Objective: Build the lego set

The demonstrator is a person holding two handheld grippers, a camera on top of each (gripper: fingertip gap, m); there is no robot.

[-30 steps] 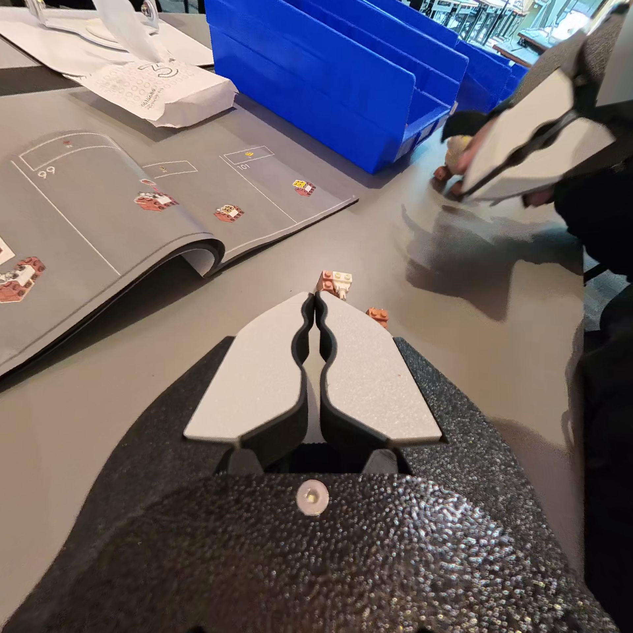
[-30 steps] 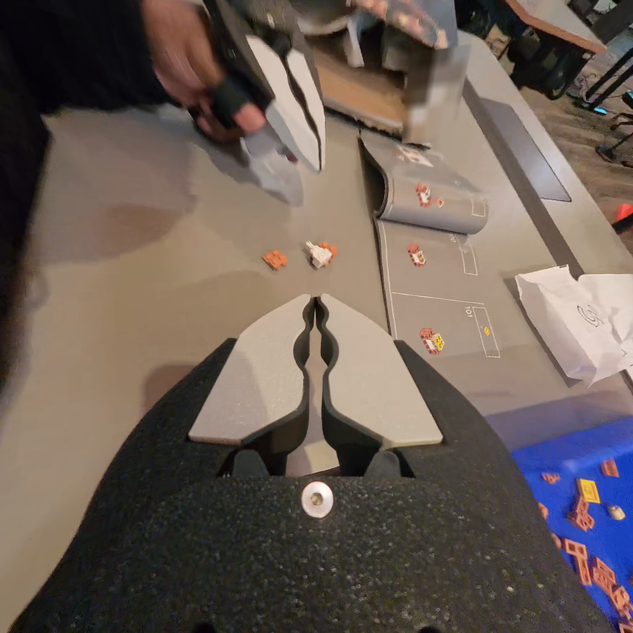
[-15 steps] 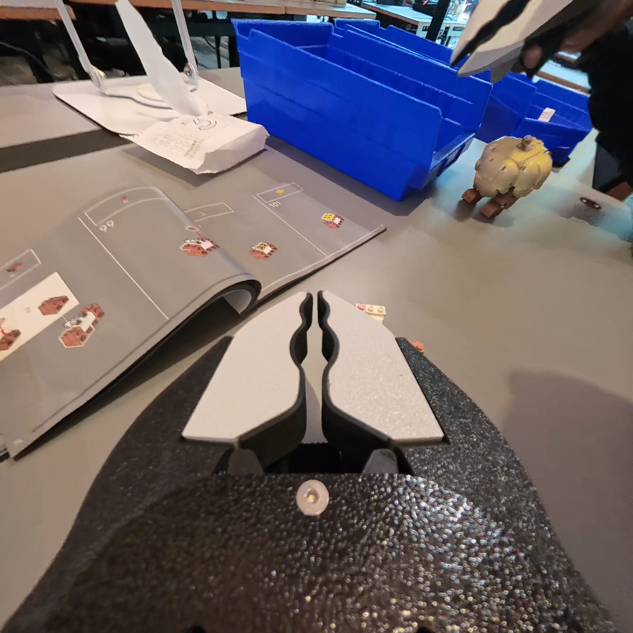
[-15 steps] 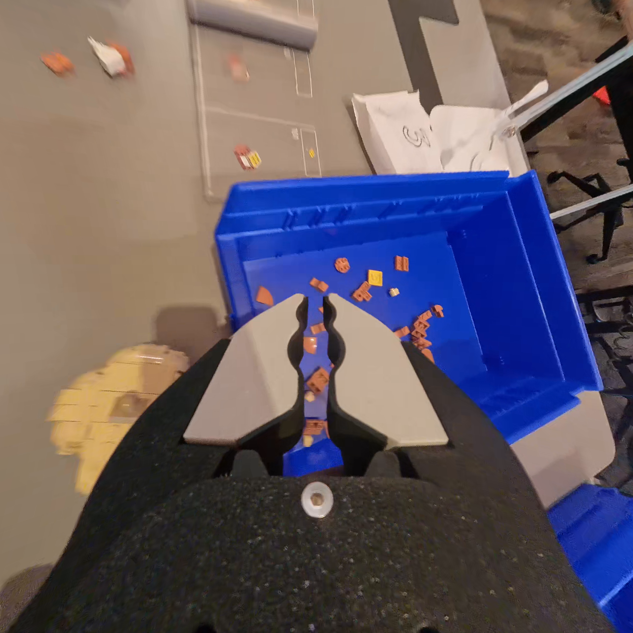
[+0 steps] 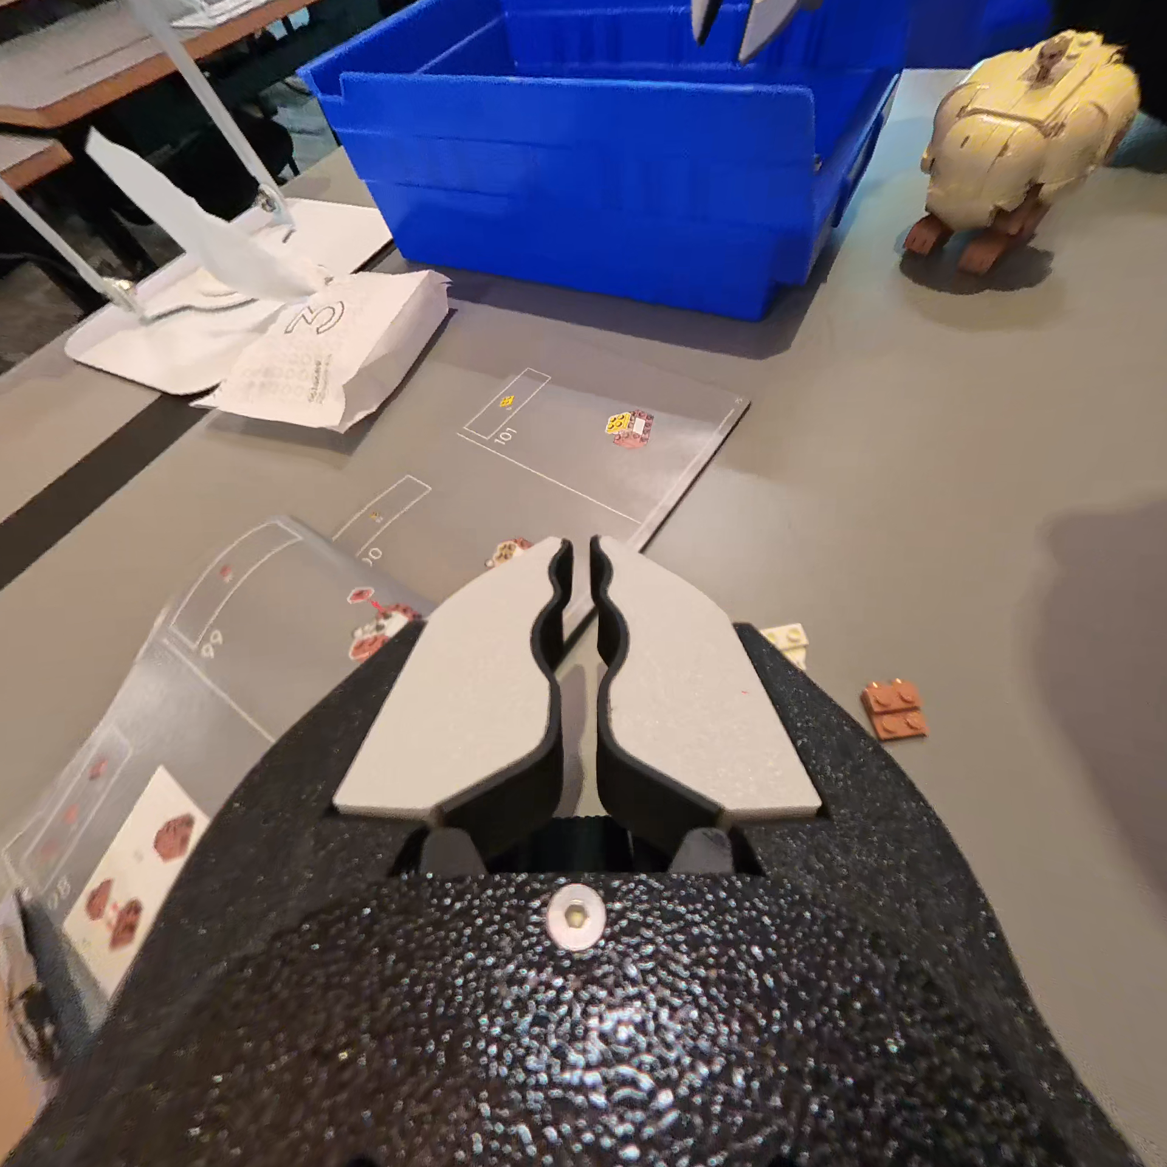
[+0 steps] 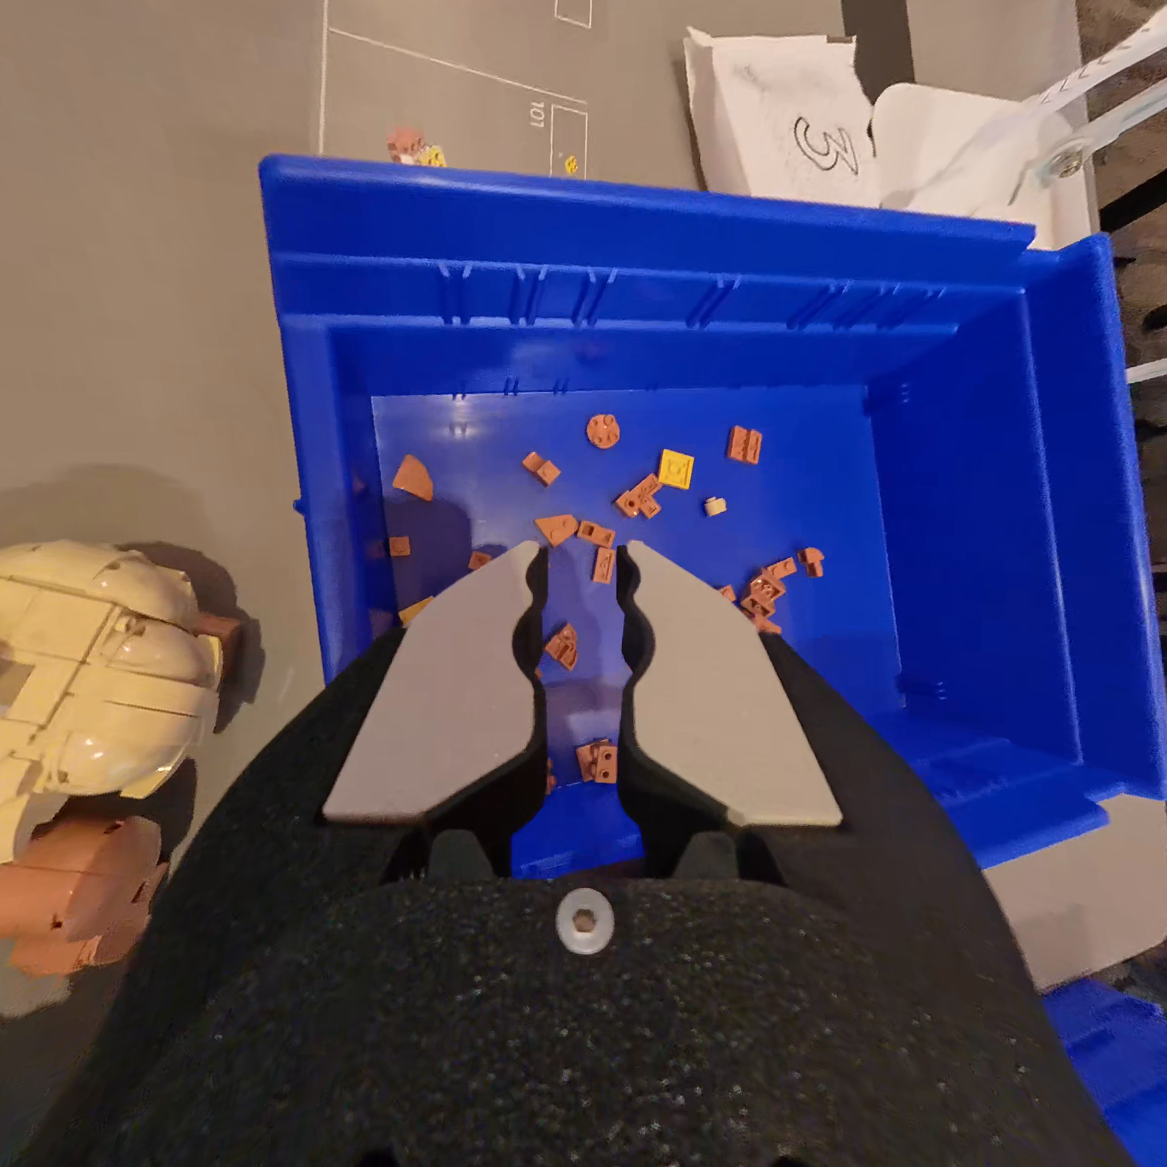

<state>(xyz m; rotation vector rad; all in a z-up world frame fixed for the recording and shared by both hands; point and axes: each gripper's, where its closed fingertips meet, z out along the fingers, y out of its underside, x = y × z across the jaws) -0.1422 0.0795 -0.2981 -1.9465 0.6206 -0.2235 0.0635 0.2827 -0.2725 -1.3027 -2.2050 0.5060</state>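
Right gripper (image 6: 578, 552): fingers parted, nothing between the pads, poised above the floor of the blue bin (image 6: 947, 505). Nearest piece: a small brown plate (image 6: 603, 564), seen between the fingertips but lower down, on the bin floor; no pad contact. Its long axis runs roughly along the fingers, toward the bin's far wall. Just beyond the tips, a brown wedge (image 6: 556, 527); farther toward the far wall, a yellow tile (image 6: 676, 468) and a brown round plate (image 6: 602, 431). Other brown pieces scattered over the bin floor.

Left gripper (image 5: 581, 549): fingers nearly together with a thin slit showing, nothing gripped, held over the edge of the open instruction booklet (image 5: 600, 454) on the near side of the bin. Beside it, away from the booklet, a cream plate (image 5: 786, 638) and a brown plate (image 5: 893, 708) on the grey table (image 5: 947, 442).

Judged good practice for a pickup inside the bin: lower straight down, straddle one piece only, close across its short width, keep clear of the neighbouring wedge.

Beside the bin, outside its side wall: a cream brick-built animal (image 6: 95, 669). Past the bin's far wall: a white paper bag (image 6: 789, 126).
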